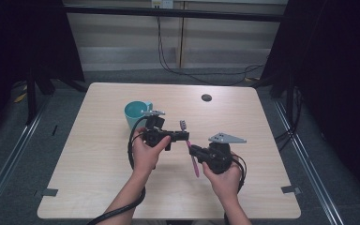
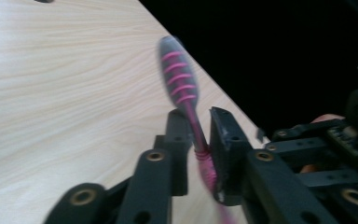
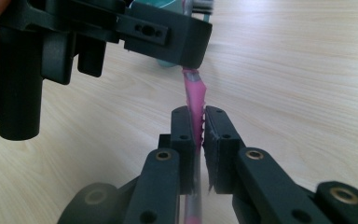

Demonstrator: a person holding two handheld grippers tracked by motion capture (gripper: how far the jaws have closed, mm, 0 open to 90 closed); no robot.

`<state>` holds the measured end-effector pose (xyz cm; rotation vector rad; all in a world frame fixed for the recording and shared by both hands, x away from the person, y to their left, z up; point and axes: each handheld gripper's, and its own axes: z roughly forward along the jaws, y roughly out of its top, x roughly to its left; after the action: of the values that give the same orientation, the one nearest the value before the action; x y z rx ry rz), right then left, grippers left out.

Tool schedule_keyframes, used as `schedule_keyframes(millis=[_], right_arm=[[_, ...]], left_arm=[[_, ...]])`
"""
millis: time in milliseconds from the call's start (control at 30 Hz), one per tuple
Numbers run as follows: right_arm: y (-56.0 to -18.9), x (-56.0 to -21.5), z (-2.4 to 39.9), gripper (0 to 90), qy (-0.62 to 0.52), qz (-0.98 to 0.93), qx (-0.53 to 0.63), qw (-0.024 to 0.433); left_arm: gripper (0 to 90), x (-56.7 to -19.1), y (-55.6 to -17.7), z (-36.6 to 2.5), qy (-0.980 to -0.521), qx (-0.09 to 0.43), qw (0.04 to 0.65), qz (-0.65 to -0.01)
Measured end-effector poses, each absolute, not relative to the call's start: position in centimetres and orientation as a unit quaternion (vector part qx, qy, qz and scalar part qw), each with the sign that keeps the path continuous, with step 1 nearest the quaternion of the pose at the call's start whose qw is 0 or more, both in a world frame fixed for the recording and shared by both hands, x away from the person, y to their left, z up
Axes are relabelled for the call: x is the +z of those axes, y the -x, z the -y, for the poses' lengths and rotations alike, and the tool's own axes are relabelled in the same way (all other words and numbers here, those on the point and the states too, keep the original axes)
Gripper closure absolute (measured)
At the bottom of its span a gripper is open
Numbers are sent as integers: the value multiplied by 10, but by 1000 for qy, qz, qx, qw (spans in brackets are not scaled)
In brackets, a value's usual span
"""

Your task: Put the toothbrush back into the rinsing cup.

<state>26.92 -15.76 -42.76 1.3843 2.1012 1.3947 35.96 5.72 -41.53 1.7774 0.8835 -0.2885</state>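
A pink toothbrush [image 1: 195, 164] with a grey bristled head hangs above the wooden table [image 1: 98, 164], held between both grippers. My left gripper [image 1: 185, 136] is shut on its neck just below the head. In the left gripper view the head [image 2: 177, 74] sticks up past the left gripper [image 2: 198, 122], whose jaws stand against the thin pink neck. My right gripper [image 1: 193, 150] is shut on the ribbed pink handle [image 3: 193, 93], lower down. In the right gripper view the handle runs up out of the right gripper [image 3: 196, 116] to the left gripper's black body [image 3: 121, 28].
A teal cup [image 1: 136, 113] stands upright on the table just behind the left hand. A small black round disc [image 1: 206, 97] lies near the table's far edge. Cables trail from both grippers toward the near edge.
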Motion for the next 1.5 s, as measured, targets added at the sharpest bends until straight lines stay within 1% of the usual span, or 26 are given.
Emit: schedule_keyframes(millis=[33,67,100,133,167,267,400,433,500,533,567,667,767,800,833,867,900,933,1033,1067,1167,1200,1367,1400,1433,1500], right_arm=[[-268,-428,158,900,-477,-721,486,129],[-269,-428,157,900,-478,-720,487,129],[-269,-428,157,900,-478,-720,487,129],[-269,-428,156,900,-474,-723,486,131],[-269,-428,153,900,-469,-731,479,131],[-269,-428,153,900,-466,-733,477,136],[-269,-430,161,900,-473,-726,482,132],[-270,-432,164,844,-477,-724,481,132],[-269,-432,166,791,-477,-722,483,133],[-269,-432,166,791,-477,-722,483,133],[-268,-432,166,747,-477,-721,484,136],[-267,-433,164,725,-475,-728,474,141],[-268,-435,162,674,-473,-733,465,147],[-269,-437,164,615,-467,-736,467,149],[-269,-437,164,615,-467,-736,467,149],[-269,-439,165,529,-456,-742,463,165],[-269,-439,165,529,-456,-742,463,165],[-270,-441,166,490,-449,-749,455,178],[-272,-449,171,382,-448,-763,434,172],[-272,-449,171,382,-448,-763,434,172],[-271,-456,174,303,-452,-767,426,164],[-271,-456,174,303,-452,-767,426,164],[-271,-466,184,231,-465,-766,414,159],[-271,-466,184,231,-465,-766,414,159],[-270,-471,188,200,-465,-772,402,163],[-270,-473,190,189,-465,-774,398,162]], left_arm=[[818,-414,-359,-57,-756,-103,530,-370],[854,-413,-358,-56,-763,-98,525,-364],[854,-414,-358,-56,-756,-123,532,-361],[855,-414,-357,-55,-755,-124,535,-359],[857,-413,-356,-54,-762,-112,527,-359],[859,-416,-359,-55,-765,-111,524,-358],[860,-414,-358,-57,-764,-110,532,-348],[859,-411,-358,-59,-764,-104,535,-344],[859,-408,-358,-60,-767,-96,533,-342],[859,-408,-358,-60,-767,-96,533,-342],[859,-407,-358,-61,-768,-93,535,-340],[859,-404,-357,-61,-769,-87,538,-333],[859,-401,-356,-63,-774,-77,538,-326],[859,-400,-356,-64,-774,-75,538,-326],[859,-399,-357,-66,-774,-72,539,-325],[859,-398,-357,-67,-774,-69,539,-325],[859,-397,-357,-69,-774,-67,540,-324],[859,-395,-358,-71,-775,-63,540,-323],[858,-391,-359,-76,-775,-53,541,-323],[858,-391,-359,-77,-775,-48,542,-323],[858,-389,-359,-81,-778,-31,540,-320],[858,-389,-359,-81,-778,-31,540,-320],[858,-385,-361,-88,-778,-20,539,-322],[858,-384,-361,-89,-779,-19,537,-322],[858,-382,-361,-91,-780,-15,537,-322],[858,-379,-362,-95,-780,-11,538,-320]])
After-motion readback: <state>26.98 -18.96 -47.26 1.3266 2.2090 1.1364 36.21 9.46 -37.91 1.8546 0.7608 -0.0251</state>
